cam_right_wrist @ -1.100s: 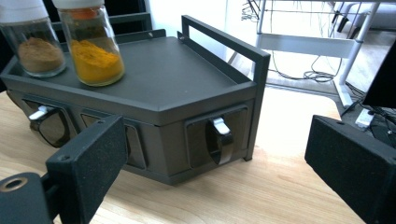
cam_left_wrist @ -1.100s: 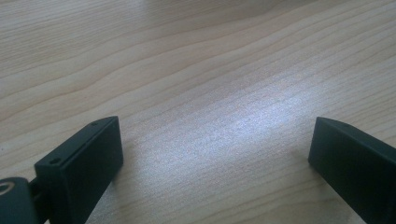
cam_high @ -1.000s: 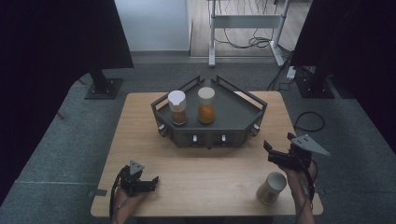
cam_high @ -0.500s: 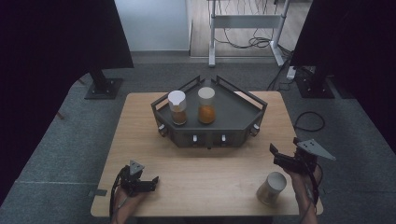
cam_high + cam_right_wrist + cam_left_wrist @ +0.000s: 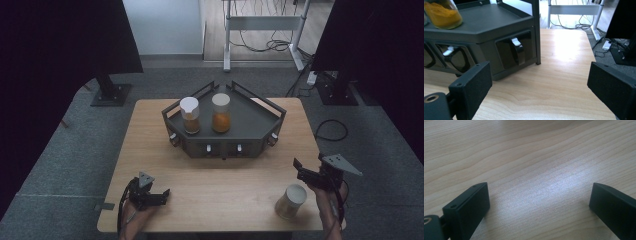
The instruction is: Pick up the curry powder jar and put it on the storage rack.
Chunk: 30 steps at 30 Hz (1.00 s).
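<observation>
A dark grey angular rack (image 5: 250, 122) stands at the back middle of the wooden table (image 5: 150, 150). Two white-lidded jars stand on it: a brown-filled jar (image 5: 190, 115) at left and an orange-filled jar (image 5: 221, 113) beside it. A third white-lidded jar (image 5: 291, 201) stands near the table's front right. My right gripper (image 5: 299, 170) hovers open just right of and behind that jar, pointing left toward the rack (image 5: 486, 30); the orange-filled jar (image 5: 442, 13) shows at its upper left. My left gripper (image 5: 162, 196) rests open at the front left over bare wood (image 5: 529, 170).
Small hooks (image 5: 517, 50) hang in the rack's front recesses. Railings edge the rack's back. Beyond the table lie grey carpet, a monitor stand base (image 5: 111, 92) at left, another (image 5: 340, 90) at right, a white desk frame (image 5: 265, 30) and cables.
My right gripper has drawn back toward the front right edge and slightly down, nearer the lone jar. The left gripper has stayed put.
</observation>
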{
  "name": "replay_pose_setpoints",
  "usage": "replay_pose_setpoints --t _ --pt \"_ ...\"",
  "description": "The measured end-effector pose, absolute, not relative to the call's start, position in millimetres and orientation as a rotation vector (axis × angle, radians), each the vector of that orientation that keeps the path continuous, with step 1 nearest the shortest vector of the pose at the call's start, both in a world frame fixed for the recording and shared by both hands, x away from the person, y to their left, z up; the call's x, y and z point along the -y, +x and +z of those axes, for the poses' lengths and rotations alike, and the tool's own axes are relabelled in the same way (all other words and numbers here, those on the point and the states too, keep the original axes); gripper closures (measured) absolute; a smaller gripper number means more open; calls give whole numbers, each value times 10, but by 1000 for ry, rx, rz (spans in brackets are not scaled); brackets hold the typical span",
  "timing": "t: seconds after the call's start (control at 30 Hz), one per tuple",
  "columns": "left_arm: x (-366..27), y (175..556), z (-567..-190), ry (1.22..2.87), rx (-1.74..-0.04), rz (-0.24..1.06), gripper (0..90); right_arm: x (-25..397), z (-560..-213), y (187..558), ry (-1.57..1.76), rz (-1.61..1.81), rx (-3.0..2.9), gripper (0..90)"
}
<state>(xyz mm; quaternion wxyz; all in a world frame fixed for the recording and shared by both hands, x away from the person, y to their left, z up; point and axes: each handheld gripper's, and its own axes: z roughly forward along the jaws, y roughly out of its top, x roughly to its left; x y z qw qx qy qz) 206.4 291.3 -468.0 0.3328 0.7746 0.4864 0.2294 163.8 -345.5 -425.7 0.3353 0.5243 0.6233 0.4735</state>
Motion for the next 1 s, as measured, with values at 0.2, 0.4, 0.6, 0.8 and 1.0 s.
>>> replay_pose_setpoints --t 0.2,0.4,0.6,0.8,1.0 --pt "-2913 2064 -4680 2023 -1270 599 27 3497 -4337 1628 1400 1217 -1621 55" --pt "-2913 2064 -4680 2023 -1270 599 27 3523 -4437 1622 1434 1201 -1615 56" --pt "-2913 2064 -4680 2023 -1270 599 27 3531 -4522 1605 1453 1182 -1614 56" --pt "-2913 2064 -4680 2023 -1270 599 27 3525 -4599 1583 1465 1152 -1622 56" --pt "-2913 2064 -4680 2023 -1270 599 27 3519 -4684 1567 1489 1129 -1626 56"
